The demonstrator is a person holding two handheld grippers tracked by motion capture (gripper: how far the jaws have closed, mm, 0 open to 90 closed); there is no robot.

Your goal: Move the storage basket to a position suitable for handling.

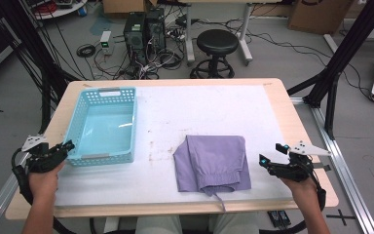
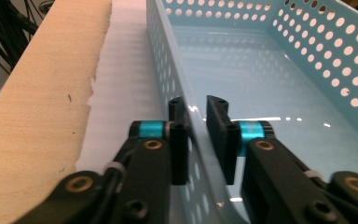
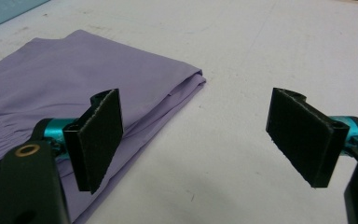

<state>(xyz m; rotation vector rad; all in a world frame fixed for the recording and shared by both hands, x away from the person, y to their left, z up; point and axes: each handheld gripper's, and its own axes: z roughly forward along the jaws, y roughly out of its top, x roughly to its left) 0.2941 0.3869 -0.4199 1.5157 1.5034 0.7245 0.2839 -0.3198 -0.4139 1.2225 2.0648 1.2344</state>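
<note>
Left tool is clamping the basket wall; right tool is hovering released beside the shorts.

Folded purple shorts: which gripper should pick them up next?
Right. The right gripper sits open beside the shorts, with one jaw already over their edge. The left gripper is across the table, its jaws straddling the blue basket's wall.

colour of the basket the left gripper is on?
Light blue basket, perforated walls; best seen in the left gripper view, where the left gripper straddles its wall.
</note>
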